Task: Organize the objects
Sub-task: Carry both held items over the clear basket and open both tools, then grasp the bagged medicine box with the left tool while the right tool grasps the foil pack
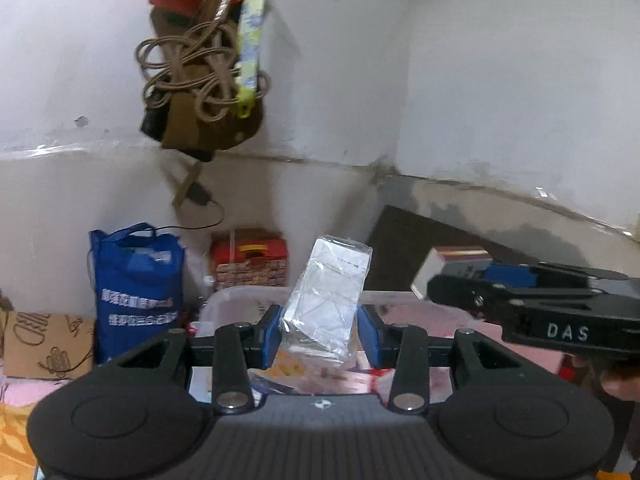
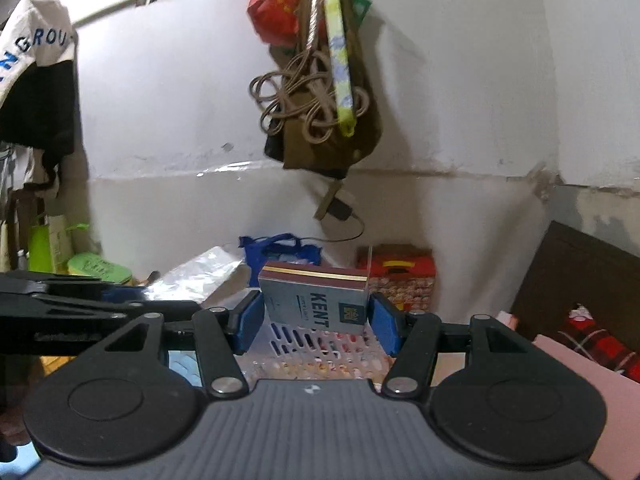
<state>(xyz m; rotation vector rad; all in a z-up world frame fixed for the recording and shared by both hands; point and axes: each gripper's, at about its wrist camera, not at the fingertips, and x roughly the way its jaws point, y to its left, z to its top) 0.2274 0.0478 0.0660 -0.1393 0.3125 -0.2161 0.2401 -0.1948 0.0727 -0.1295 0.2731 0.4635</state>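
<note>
A crinkled clear plastic packet (image 1: 328,292) stands tilted between the blue pads of my left gripper (image 1: 320,334), which is shut on it above a clear plastic bin (image 1: 236,296). My right gripper (image 2: 316,324) is shut on a grey Kent cigarette box (image 2: 312,300) with a maroon top, held above a white slotted basket (image 2: 320,354). In the left wrist view the right gripper (image 1: 436,288) reaches in from the right with the box (image 1: 430,270) at its tip. The left gripper (image 2: 168,300) and its silvery packet (image 2: 196,274) show at the left of the right wrist view.
A brown bag with coiled cord (image 1: 200,80) hangs on the white wall ahead. Below it stand a blue shopping bag (image 1: 136,292), a red box (image 1: 250,260) and a cardboard carton (image 1: 44,344). A dark board (image 2: 580,280) leans at the right, with pink and red cloth (image 2: 592,344) beside it.
</note>
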